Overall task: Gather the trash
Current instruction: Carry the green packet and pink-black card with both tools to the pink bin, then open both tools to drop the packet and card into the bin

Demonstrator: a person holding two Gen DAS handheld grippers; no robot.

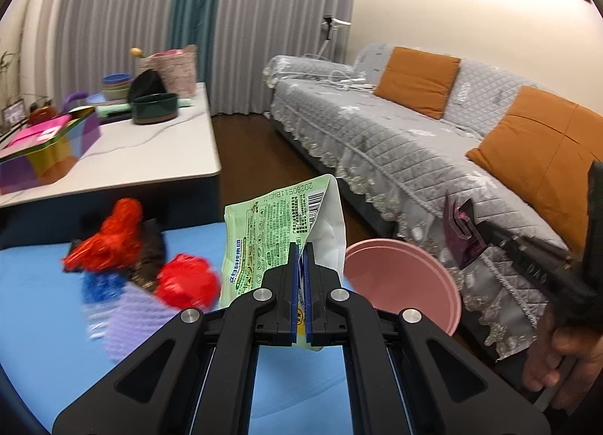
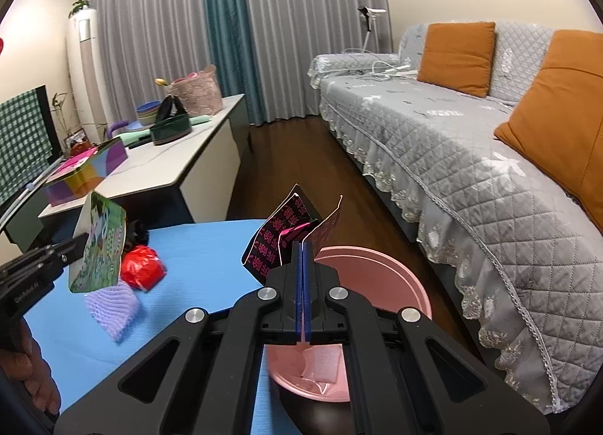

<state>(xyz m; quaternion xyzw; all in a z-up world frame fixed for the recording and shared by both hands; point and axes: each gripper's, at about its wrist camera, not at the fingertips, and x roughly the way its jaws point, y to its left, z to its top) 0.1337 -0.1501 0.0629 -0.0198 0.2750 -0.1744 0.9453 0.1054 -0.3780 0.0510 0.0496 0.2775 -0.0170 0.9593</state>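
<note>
My left gripper (image 1: pixel 300 248) is shut on a green and white snack wrapper (image 1: pixel 275 224) and holds it above the blue mat (image 1: pixel 45 322), left of the pink basin (image 1: pixel 407 284). My right gripper (image 2: pixel 303 246) is shut on a black wrapper with pink print (image 2: pixel 280 239), held over the pink basin's (image 2: pixel 380 273) near rim. The left gripper with the green wrapper (image 2: pixel 100 250) also shows in the right wrist view. Red crumpled bags (image 1: pixel 188 280), a purple foam net (image 1: pixel 132 318) and blue and dark scraps (image 1: pixel 98 284) lie on the mat.
A white coffee table (image 1: pixel 150 148) with a colourful box (image 1: pixel 49 148), green bowl (image 1: pixel 154 107) and basket (image 1: pixel 169 69) stands behind the mat. A grey sofa (image 1: pixel 414 156) with orange cushions (image 1: pixel 418 81) runs along the right. A pale item lies in the basin (image 2: pixel 324 363).
</note>
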